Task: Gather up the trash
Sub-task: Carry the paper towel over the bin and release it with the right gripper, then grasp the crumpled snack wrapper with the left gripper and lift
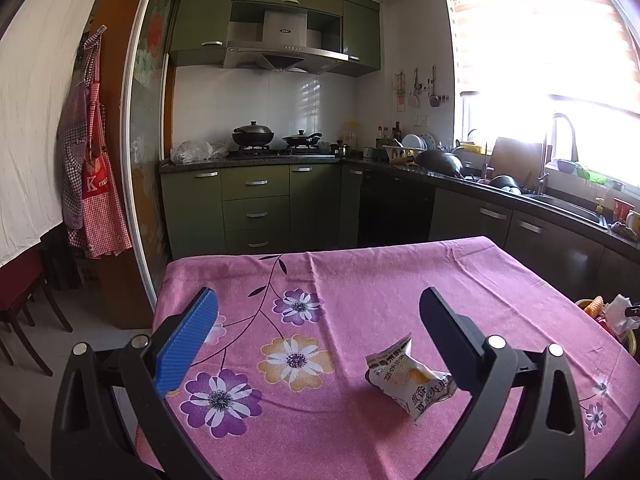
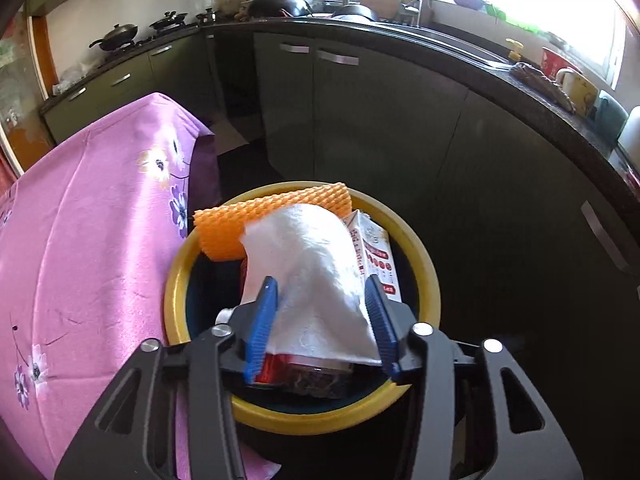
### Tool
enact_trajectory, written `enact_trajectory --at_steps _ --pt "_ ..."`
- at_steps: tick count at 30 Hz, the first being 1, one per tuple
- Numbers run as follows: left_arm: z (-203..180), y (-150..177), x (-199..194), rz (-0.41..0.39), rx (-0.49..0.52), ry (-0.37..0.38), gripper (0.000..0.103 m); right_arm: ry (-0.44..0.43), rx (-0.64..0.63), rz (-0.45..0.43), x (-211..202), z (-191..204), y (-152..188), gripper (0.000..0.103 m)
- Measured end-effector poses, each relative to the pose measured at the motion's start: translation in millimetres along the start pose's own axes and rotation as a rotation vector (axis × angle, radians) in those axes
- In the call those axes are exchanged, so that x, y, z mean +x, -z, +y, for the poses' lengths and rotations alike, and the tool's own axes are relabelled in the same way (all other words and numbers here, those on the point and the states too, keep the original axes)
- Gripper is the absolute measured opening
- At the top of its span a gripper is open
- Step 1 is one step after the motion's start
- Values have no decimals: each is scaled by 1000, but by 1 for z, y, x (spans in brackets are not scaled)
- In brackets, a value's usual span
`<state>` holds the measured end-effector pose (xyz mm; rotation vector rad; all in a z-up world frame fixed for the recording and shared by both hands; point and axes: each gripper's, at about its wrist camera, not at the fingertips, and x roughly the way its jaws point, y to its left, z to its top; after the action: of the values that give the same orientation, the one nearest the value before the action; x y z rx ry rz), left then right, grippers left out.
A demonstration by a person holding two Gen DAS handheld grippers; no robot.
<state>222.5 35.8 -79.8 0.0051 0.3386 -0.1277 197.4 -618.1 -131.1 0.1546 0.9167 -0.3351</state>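
Note:
A crumpled snack wrapper [image 1: 408, 382] lies on the pink flowered tablecloth [image 1: 360, 280], just inside my left gripper's right finger. My left gripper [image 1: 320, 308] is open and empty, held above the table. My right gripper [image 2: 320, 292] hangs over a yellow-rimmed trash bin [image 2: 428, 280] beside the table. A white paper towel [image 2: 312, 272] sits between its blue fingers, which stand partly open; I cannot tell whether they still pinch it. The bin also holds an orange foam net [image 2: 272, 216], a white and red carton [image 2: 376, 252] and a red packet [image 2: 276, 368].
The bin also shows in the left wrist view [image 1: 612, 316], past the table's right edge. Green kitchen cabinets [image 1: 256, 200] and a dark counter with a sink [image 1: 560, 204] run behind and to the right. A dark wooden chair [image 1: 20, 300] stands at the left.

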Motion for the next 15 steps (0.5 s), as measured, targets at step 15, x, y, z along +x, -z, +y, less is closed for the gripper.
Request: enact_trajectory --at_steps 15 --pt "-7 3 5 17 16 21 96 -191 47 -207 -129 45 60 67"
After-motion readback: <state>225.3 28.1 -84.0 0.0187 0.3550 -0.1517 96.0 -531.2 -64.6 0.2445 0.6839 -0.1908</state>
